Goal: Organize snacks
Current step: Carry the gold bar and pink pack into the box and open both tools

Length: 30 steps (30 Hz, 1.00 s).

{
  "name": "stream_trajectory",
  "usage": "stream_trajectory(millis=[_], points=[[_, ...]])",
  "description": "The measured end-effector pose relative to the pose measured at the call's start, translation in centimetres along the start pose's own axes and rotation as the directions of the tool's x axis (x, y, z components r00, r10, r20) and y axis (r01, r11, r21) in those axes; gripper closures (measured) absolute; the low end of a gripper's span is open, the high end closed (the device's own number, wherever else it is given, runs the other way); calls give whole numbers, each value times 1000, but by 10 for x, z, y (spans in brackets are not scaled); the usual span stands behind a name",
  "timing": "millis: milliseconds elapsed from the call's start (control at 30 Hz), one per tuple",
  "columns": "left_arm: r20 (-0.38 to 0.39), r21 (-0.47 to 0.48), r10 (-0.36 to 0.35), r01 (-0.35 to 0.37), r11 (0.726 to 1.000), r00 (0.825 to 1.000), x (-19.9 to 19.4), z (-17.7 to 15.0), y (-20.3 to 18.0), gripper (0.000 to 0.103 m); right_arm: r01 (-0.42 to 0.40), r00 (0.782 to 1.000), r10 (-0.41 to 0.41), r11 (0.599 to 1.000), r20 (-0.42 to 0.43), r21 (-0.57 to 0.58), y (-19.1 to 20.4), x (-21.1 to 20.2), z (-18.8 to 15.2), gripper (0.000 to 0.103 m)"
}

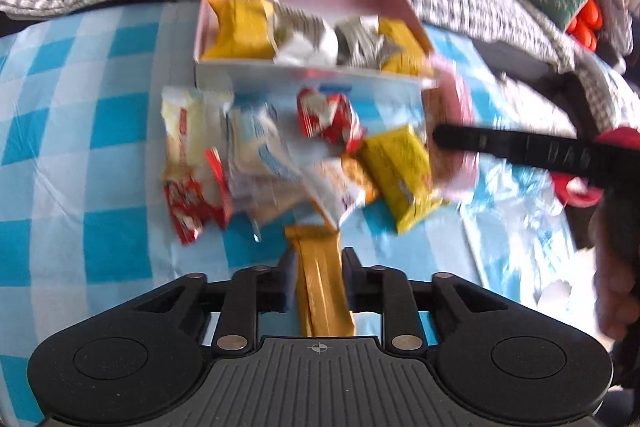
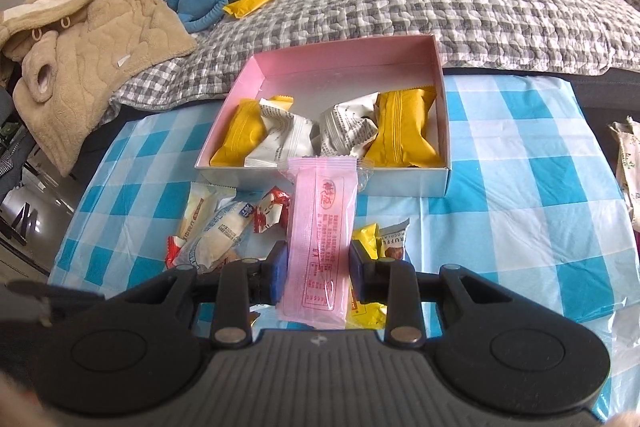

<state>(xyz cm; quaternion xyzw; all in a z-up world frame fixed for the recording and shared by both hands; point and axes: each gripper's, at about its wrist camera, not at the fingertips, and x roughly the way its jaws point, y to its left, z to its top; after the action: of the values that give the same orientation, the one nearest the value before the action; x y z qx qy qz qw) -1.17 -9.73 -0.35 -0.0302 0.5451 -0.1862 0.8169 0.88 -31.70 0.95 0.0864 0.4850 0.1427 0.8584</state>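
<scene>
Checked tablecloth [image 2: 520,163] holds pink box [image 2: 344,55]; left gripper [image 1: 318,267] clamps gold bar [image 1: 320,279], right gripper [image 2: 319,263] pink wafer [image 2: 320,227].

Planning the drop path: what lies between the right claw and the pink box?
In the right wrist view, loose snack packets lie on the checked cloth between the right claw, shut on a pink packet, and the pink box.

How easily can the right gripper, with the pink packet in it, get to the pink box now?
Probably yes. The right gripper grips the pink packet, and the pink box lies open straight ahead, its back half bare.
</scene>
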Motion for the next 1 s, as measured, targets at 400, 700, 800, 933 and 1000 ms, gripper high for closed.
stream_trajectory(millis=[400,700,800,933,1000], points=[[12,29,48,-49,998,999,12,-8,-14,77,6,1000,-6,1000,23,2,-5,-4,2,74],[99,60,-60,55,997,993,-25,6,-20,77,17,999,-19,999,47,32,-13,-8,5,74],[130,51,-80,74,996,988,-33,10,-16,77,24,998,-26,999,52,42,-17,-8,7,74],[180,0,-75,77,997,981,-36,20,-1,77,40,997,-44,997,60,60,-24,-7,9,74],[206,-26,-65,72,997,976,-37,25,8,77,45,997,-50,997,67,68,-27,-6,11,74]])
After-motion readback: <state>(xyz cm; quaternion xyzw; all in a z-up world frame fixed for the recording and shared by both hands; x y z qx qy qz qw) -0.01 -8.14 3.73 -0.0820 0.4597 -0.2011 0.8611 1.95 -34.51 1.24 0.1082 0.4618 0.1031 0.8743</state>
